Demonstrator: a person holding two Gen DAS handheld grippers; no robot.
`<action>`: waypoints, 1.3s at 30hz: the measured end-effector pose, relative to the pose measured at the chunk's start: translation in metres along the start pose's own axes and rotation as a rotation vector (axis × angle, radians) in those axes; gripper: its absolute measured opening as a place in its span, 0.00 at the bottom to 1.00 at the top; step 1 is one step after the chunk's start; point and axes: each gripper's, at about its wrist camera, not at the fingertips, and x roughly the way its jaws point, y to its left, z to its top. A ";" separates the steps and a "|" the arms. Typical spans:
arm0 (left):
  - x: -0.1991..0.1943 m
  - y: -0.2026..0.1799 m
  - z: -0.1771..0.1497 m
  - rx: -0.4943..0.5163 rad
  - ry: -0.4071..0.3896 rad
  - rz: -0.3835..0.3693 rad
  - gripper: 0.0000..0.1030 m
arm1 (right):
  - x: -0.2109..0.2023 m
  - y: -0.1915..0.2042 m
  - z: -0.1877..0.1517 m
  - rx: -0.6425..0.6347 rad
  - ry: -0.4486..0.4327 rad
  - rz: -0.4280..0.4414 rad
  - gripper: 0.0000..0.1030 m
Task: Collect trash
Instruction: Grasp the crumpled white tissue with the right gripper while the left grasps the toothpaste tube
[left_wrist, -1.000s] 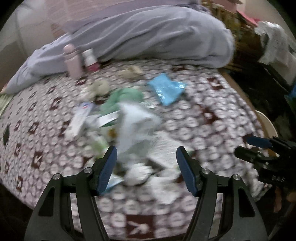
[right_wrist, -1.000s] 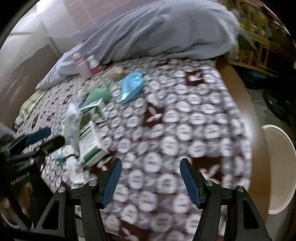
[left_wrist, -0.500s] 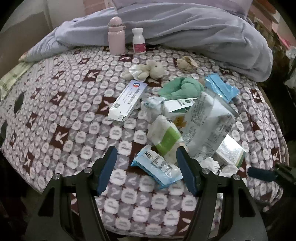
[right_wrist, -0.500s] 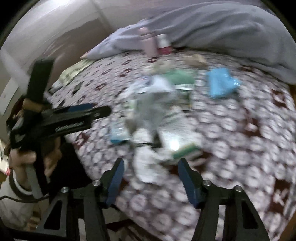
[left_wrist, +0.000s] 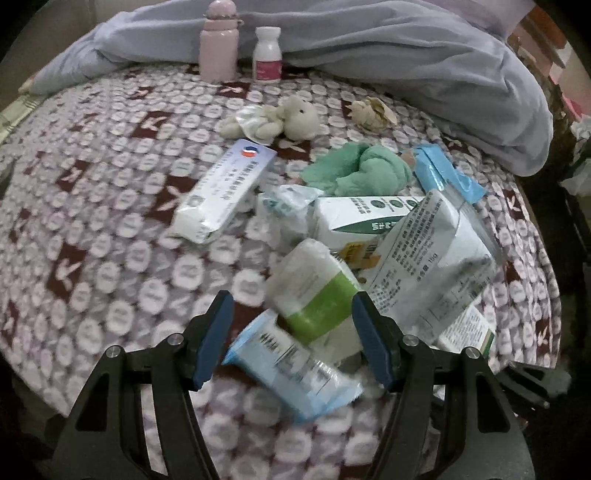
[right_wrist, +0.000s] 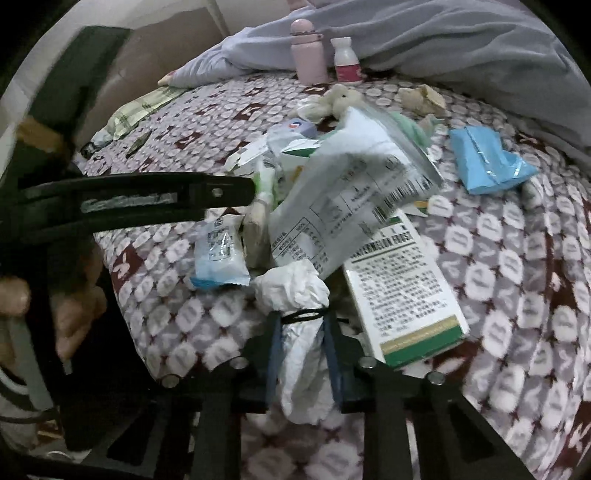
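A heap of trash lies on the patterned bed cover: a green-banded white pack, a light blue wet-wipe packet, a large silver-white bag and white-green cartons. My left gripper is open, its fingers either side of the green-banded pack and the blue packet. My right gripper is shut on a crumpled white tissue bundle tied with a black band, at the near edge of the heap. The left gripper crosses the right wrist view.
A pink bottle and a white pill bottle stand at the back against a grey-blue duvet. A small plush toy, a green cloth, a blue packet and a long white box lie behind the heap.
The left gripper moved forward and lower over the heap, still open. The right gripper swung in to the heap's near edge and closed on the white tissue bundle.
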 end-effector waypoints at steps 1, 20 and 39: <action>0.003 0.000 0.001 -0.005 0.002 -0.009 0.61 | -0.004 -0.001 0.000 0.000 -0.007 0.000 0.20; 0.022 0.021 -0.002 -0.159 0.077 -0.118 0.59 | -0.029 -0.014 -0.010 0.023 -0.023 0.009 0.19; -0.002 0.020 0.009 -0.132 0.048 -0.124 0.11 | -0.043 -0.018 -0.009 0.037 -0.060 0.020 0.19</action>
